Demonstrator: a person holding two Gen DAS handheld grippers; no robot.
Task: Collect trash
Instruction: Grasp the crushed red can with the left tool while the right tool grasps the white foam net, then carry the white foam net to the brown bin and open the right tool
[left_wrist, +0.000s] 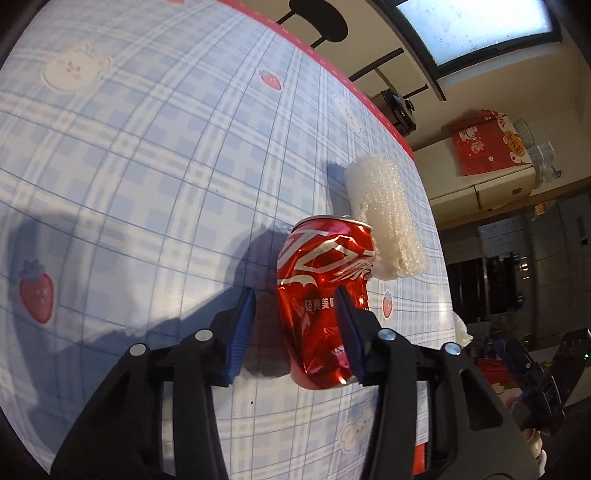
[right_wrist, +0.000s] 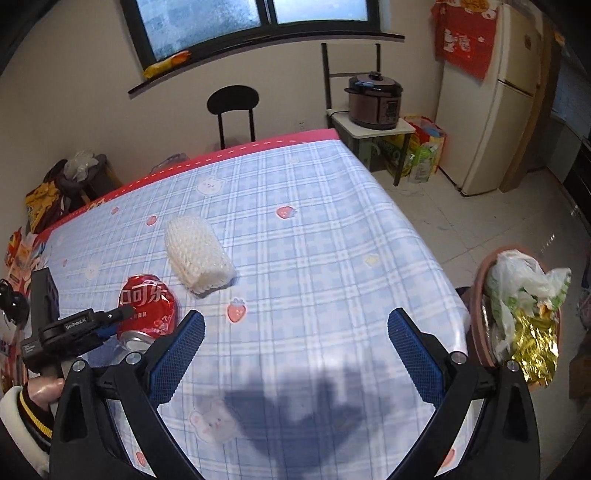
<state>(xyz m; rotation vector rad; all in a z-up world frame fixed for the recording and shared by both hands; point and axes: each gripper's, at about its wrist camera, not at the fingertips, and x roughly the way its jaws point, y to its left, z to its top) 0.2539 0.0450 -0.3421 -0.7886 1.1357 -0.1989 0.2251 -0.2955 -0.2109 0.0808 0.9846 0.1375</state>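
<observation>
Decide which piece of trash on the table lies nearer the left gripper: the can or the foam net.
The can: the left gripper has one finger against its crushed red side. The white foam net lies beyond it, untouched.

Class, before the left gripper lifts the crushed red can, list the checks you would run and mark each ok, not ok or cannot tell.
1. Crushed red can between the fingers of the left gripper: ok.
2. Both pads pressing on the can: not ok, a gap shows beside one pad.
3. White foam sleeve clear of the grip: ok, it lies behind the can.
4. Right gripper free: ok, open over bare tablecloth.
5. Trash bin has room: cannot tell, already heaped.
</observation>
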